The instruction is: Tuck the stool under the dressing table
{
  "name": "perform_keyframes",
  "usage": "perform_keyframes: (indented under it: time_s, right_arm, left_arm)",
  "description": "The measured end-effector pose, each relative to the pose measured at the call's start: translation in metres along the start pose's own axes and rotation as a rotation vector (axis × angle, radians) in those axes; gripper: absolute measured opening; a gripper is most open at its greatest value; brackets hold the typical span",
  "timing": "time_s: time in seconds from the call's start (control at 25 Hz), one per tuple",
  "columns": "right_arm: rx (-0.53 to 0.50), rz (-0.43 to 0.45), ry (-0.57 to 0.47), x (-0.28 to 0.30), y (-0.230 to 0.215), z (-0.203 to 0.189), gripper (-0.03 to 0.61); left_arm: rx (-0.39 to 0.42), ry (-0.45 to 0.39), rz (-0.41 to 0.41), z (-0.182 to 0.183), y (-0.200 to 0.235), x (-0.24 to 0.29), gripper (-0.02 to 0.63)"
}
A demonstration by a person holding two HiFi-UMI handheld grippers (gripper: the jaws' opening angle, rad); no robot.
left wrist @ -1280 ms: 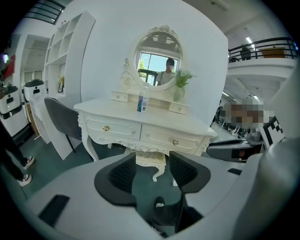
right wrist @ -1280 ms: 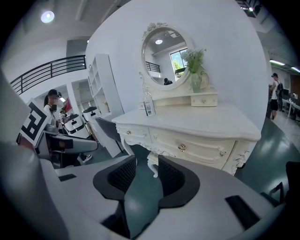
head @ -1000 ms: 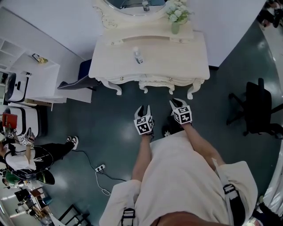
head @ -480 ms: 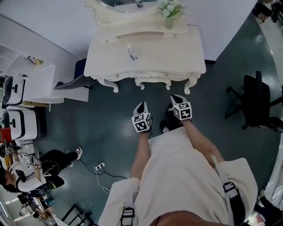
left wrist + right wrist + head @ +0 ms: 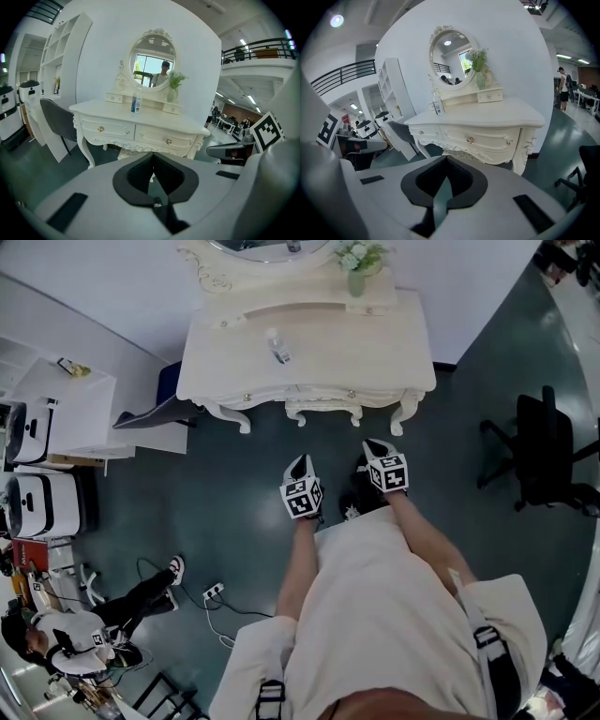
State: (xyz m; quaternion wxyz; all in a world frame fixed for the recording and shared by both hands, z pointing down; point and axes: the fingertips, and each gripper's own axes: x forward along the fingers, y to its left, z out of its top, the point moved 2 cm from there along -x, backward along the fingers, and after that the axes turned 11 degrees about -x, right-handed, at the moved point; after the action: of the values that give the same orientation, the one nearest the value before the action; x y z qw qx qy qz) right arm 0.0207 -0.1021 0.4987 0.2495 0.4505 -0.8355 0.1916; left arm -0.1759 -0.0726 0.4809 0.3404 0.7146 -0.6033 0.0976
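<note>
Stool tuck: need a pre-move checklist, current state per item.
1. Left tongs shut, nothing between them: ok.
2. Right tongs shut, nothing between them: ok.
3. Stool under dressing table, between its front legs: ok; from above only its front edge shows.
4. Stool pushed fully back: cannot tell.
5. Bottle and vase upright on the tabletop: ok.
6. Black office chair stands apart from the table: ok.

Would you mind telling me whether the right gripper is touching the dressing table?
Apart. The head view shows a band of bare floor between the right gripper and the front edge of the dressing table.
</note>
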Motion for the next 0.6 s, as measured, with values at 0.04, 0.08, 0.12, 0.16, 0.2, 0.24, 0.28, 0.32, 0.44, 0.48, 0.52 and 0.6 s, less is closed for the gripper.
perform_keyframes:
  time_s: [0.04,0.08,0.12,0.16,0.2,0.24,0.28,0.32,0.44,0.48,0.52,0.6]
  right_arm:
    - [-0.001,0.005,0.003,0.0,0.001,0.0,0.043]
    - [-0.002,0.011,0.005,0.0,0.003,-0.001,0.043]
    - [-0.005,0.017,0.006,0.001,0.005,-0.001,0.043]
    - [-0.008,0.022,0.008,0.001,0.006,-0.002,0.043]
    - [-0.013,0.024,0.01,0.001,0.007,-0.003,0.043]
    - [-0.016,0.026,0.012,0.001,0.008,-0.004,0.043]
    - [-0.017,0.027,0.015,0.002,0.009,-0.006,0.043]
    - [-0.016,0.028,0.017,0.002,0.01,-0.008,0.043]
    - [-0.017,0.027,0.02,0.002,0.011,-0.01,0.043]
    - [-0.018,0.026,0.022,0.002,0.011,-0.011,0.043]
    - [-0.019,0.026,0.023,0.001,0.012,-0.011,0.043]
    - [-0.021,0.027,0.023,0.001,0.013,-0.011,0.043]
  left_arm:
    - [0.004,0.0,-0.001,0.0,0.0,-0.001,0.015]
    - [0.008,0.0,-0.002,0.0,0.001,-0.001,0.015]
    - [0.008,0.0,-0.002,-0.001,0.002,-0.002,0.015]
    - [0.005,0.001,-0.003,-0.001,0.002,-0.002,0.015]
    - [0.001,0.001,-0.003,-0.002,0.003,-0.002,0.015]
    - [-0.002,0.003,-0.004,-0.003,0.004,-0.002,0.015]
    - [-0.005,0.006,-0.004,-0.005,0.004,-0.002,0.015]
    - [-0.007,0.009,-0.004,-0.007,0.005,-0.003,0.015]
    - [-0.001,0.016,-0.011,-0.011,0.004,-0.004,0.015]
    - [0.003,0.017,-0.014,-0.012,0.004,-0.004,0.015]
    - [0.004,0.018,-0.015,-0.012,0.004,-0.004,0.015]
    - [0.0,0.017,-0.016,-0.011,0.005,-0.005,0.015]
